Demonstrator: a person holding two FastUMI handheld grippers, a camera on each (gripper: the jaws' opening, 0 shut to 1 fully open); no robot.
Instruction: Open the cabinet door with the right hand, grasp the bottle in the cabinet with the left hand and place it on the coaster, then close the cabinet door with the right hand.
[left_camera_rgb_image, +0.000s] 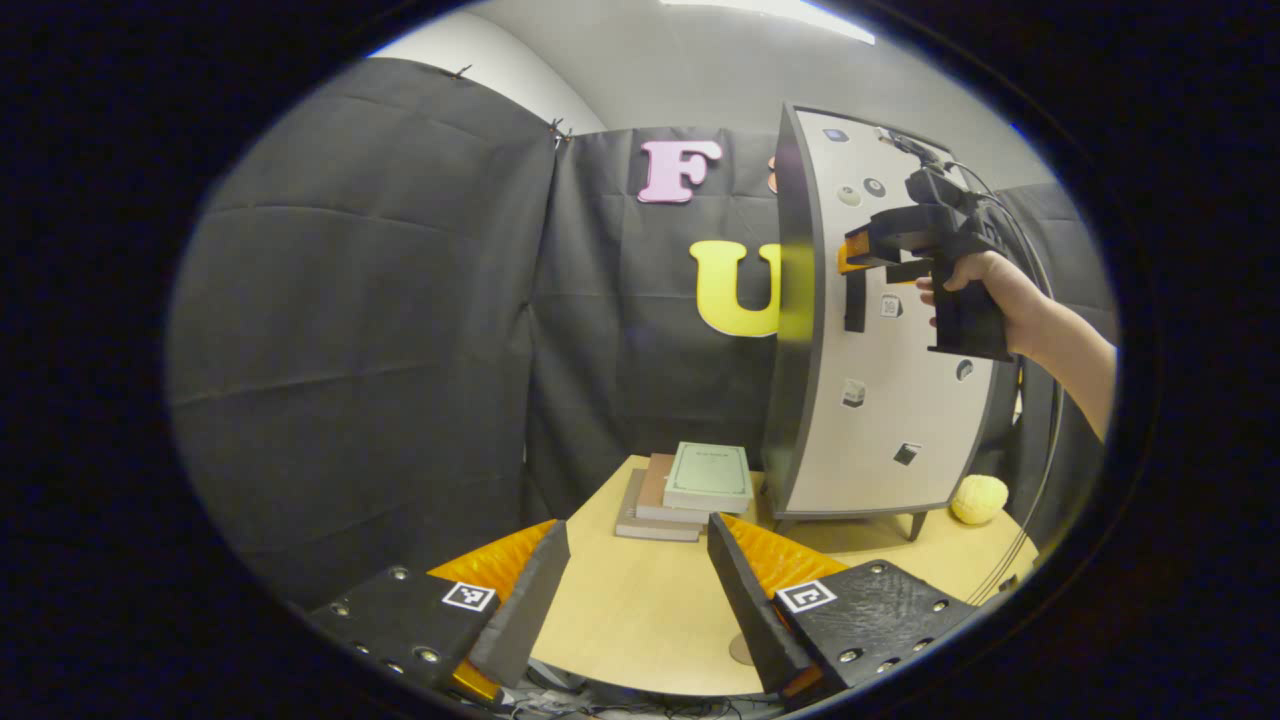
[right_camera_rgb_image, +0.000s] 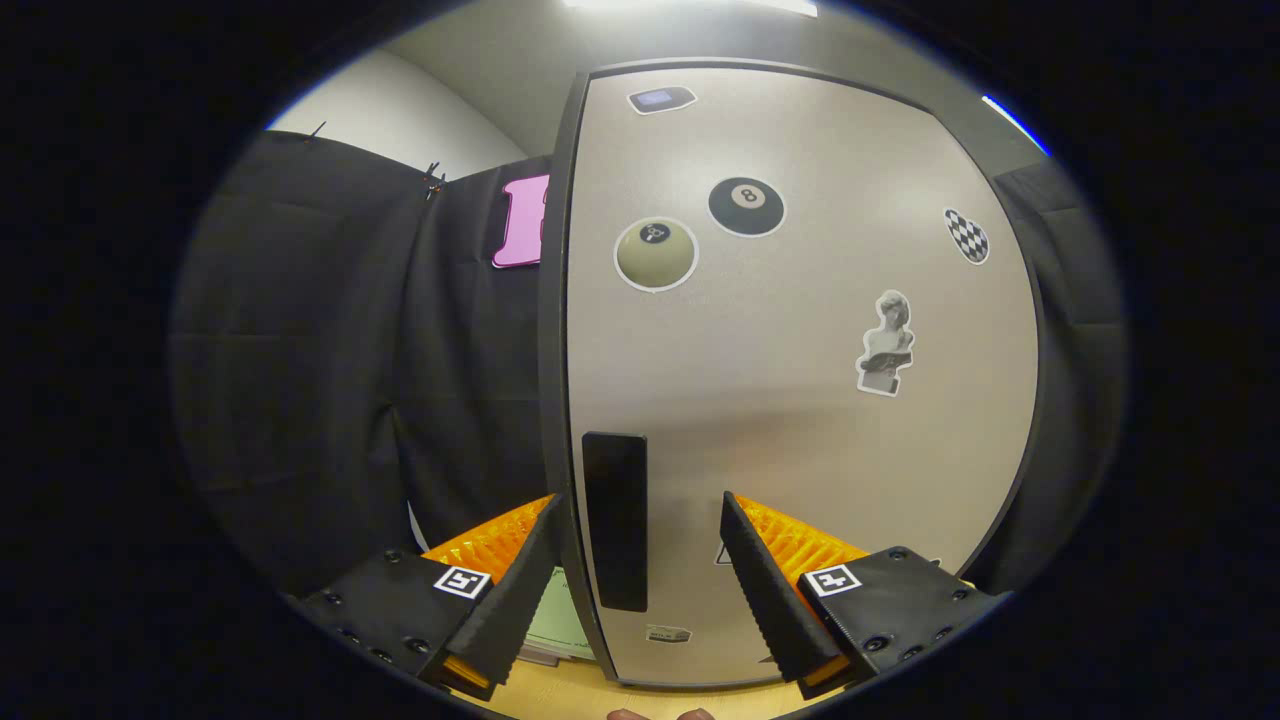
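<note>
The pale cabinet door (right_camera_rgb_image: 800, 400), dotted with stickers, stands upright with a black handle bar (right_camera_rgb_image: 615, 520) near its left edge. My right gripper (right_camera_rgb_image: 640, 500) is open, with the handle and the door's edge between its fingers; I cannot tell whether they touch. In the left gripper view, a hand holds this right gripper (left_camera_rgb_image: 865, 255) high against the cabinet door (left_camera_rgb_image: 900, 400), at its handle (left_camera_rgb_image: 855, 300). My left gripper (left_camera_rgb_image: 638, 522) hovers open and empty over the table. A small round disc (left_camera_rgb_image: 740, 650), maybe the coaster, peeks out behind its right finger. The door hides the cabinet's inside.
The cabinet stands on short legs on a light wooden table (left_camera_rgb_image: 620, 620). A stack of books (left_camera_rgb_image: 690, 485) lies left of the cabinet's base. A yellow ball (left_camera_rgb_image: 978, 498) rests at its right foot. Black cloth walls close in the back and left.
</note>
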